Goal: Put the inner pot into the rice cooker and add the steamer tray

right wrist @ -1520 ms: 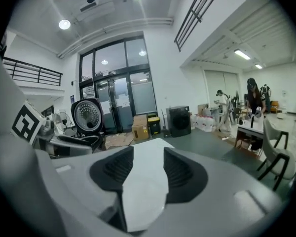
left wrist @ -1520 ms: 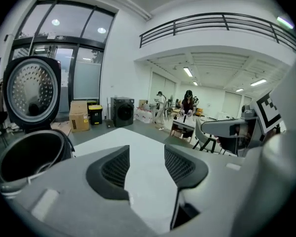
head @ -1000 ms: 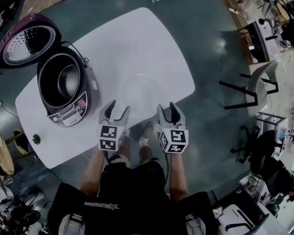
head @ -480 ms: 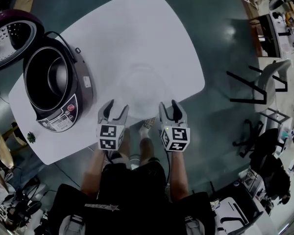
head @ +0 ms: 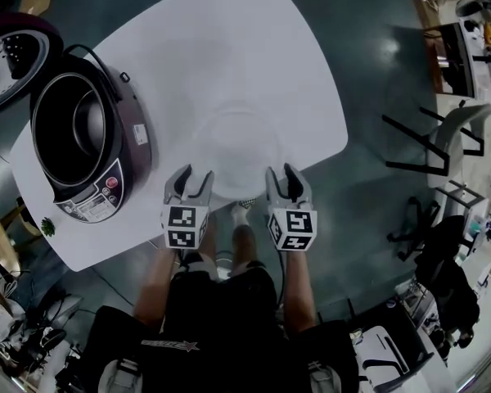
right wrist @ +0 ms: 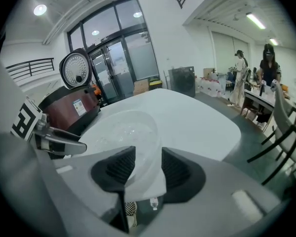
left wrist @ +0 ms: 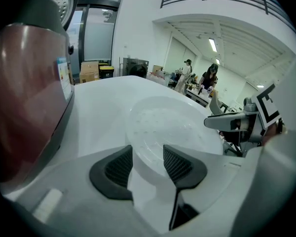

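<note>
A translucent white steamer tray (head: 233, 150) lies near the front edge of the white table (head: 229, 47). The maroon rice cooker (head: 82, 150) stands at the left with its lid (head: 12, 51) swung open and the dark inner pot (head: 78, 125) inside. My left gripper (head: 193, 178) straddles the tray's near-left rim, and its jaws have just been closing. The rim (left wrist: 163, 125) runs between its pads with gaps showing. My right gripper (head: 281, 174) straddles the near-right rim (right wrist: 123, 130) the same way, jaws also just closing, pads not pressing.
The cooker's side (left wrist: 29, 93) rises close to the left of my left gripper. A small green object (head: 47, 226) sits at the table's front-left corner. Dark chairs (head: 438, 142) stand on the floor to the right. People stand far off in the room (right wrist: 266, 63).
Both grippers have come down to the tray's near rim, one at each side, and their jaws have narrowed a little. The cooker and tray stay put.
</note>
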